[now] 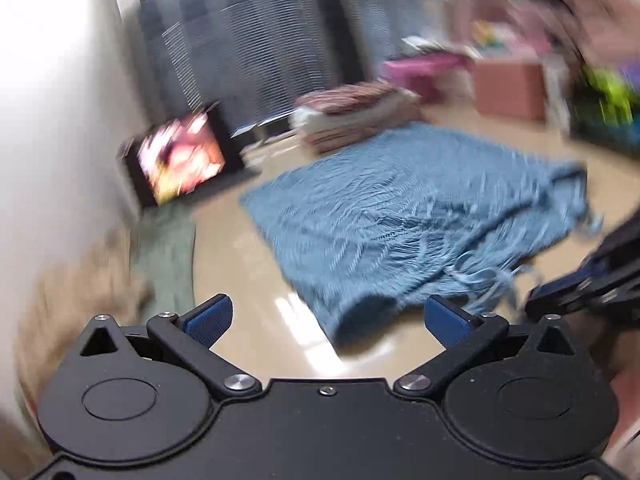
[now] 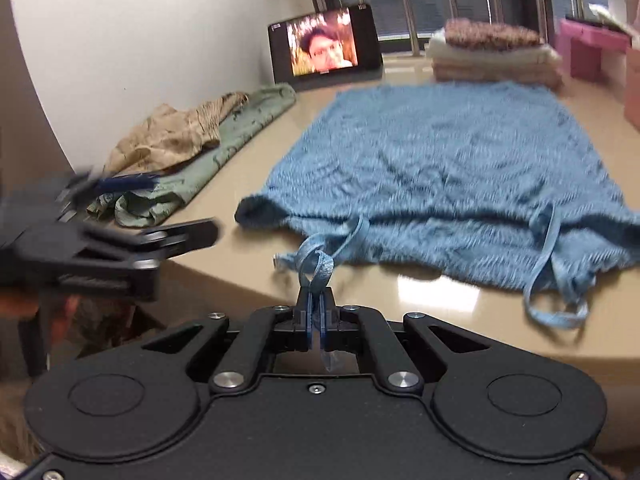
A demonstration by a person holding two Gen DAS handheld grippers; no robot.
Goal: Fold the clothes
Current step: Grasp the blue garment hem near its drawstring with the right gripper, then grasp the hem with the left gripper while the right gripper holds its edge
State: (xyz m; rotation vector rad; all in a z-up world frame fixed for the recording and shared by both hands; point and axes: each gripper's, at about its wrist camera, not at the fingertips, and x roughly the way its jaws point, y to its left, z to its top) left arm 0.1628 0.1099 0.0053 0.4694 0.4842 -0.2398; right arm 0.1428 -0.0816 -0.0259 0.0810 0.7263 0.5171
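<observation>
My right gripper has its jaws pinched together on a thin blue strap of the blue knitted top, the loop of strap standing up just beyond the fingertips. The top lies spread flat on the beige table, its strapped edge nearest to me and a second strap trailing loose over the table at the right. My left gripper hangs wide open with nothing between its blue pads, above the near corner of the top; from the right wrist view it shows as a dark blurred shape at the left, beside the table edge. Left of the top, against the white wall, a tan garment lies crumpled, partly over a pale green one. Behind the top stands a tablet with its screen lit, and to the right of it a stack of folded towels, brown on top. A pink box sits further right
</observation>
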